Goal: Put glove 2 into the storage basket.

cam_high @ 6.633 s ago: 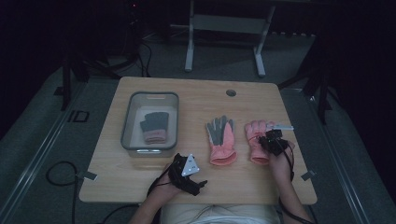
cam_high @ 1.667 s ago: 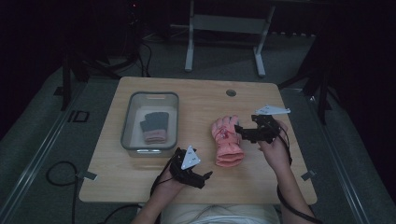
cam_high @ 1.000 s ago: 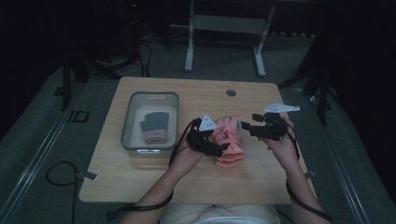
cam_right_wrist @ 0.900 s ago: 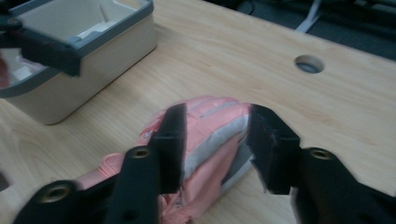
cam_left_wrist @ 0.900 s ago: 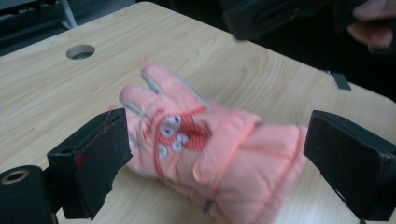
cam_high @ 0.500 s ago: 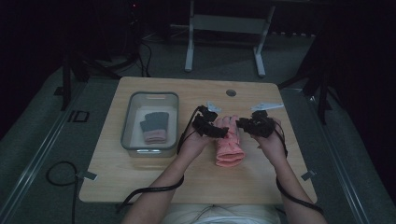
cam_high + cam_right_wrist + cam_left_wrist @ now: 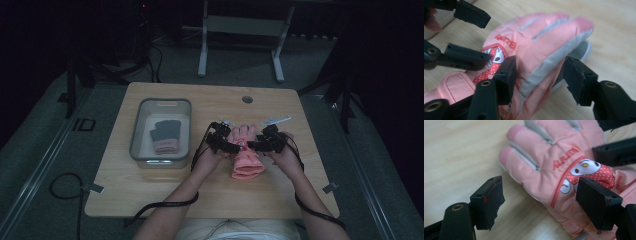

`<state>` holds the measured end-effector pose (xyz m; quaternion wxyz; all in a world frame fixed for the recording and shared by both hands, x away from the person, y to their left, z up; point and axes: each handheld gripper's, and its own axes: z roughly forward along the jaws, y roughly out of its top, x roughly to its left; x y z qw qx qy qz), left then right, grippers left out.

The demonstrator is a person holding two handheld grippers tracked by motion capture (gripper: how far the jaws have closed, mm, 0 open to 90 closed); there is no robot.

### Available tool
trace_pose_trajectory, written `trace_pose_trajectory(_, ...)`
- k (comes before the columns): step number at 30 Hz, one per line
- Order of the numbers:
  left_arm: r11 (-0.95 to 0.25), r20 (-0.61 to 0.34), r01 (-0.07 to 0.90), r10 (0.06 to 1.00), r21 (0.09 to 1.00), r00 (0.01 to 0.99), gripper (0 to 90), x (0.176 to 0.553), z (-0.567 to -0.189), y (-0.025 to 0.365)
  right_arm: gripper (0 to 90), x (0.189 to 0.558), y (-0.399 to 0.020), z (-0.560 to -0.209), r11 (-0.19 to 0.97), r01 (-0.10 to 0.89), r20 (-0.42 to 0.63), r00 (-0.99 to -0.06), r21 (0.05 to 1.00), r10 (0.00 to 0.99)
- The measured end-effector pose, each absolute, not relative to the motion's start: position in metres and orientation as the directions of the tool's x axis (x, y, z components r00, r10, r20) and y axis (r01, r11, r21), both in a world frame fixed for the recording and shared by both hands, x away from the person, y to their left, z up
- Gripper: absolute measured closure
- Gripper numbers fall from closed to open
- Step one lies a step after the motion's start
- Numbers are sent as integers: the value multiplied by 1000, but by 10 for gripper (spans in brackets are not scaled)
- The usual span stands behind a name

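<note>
Pink gloves point(image 7: 246, 155) half behind grippers point(image 7: 245, 145)

In the high view the grippers and hands cover the middle of the pink glove point(image 7: 247, 162); whether one glove or two lie stacked there is too small to tell; the dark item in the bin point(image 7: 160, 135) is too small and dim to make out — a glove, perhaps; in the left gripper view the glove's point(image 7: 554, 167) fingertips and cuff run off the edges; in the right gripper view its fingertips are blurred, and the grey layer beneath them point(image 7: 581, 51) is mostly hidden.
</note>
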<state>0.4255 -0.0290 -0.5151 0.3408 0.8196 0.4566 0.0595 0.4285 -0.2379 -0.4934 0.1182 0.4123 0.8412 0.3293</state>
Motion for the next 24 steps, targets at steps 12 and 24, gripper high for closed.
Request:
trace_pose_trajectory(12, -251, -459, 812, 720, 526, 520, 308, 441, -546, -26, 494, 441, -246, -518, 400, 721, 251, -613, 566, 749)
trace_pose_trajectory(24, -252, -461, 769, 676, 587, 574, 703, 432, -539, -28, 635, 433, -243, -517, 356, 721, 253, -588, 594, 769)
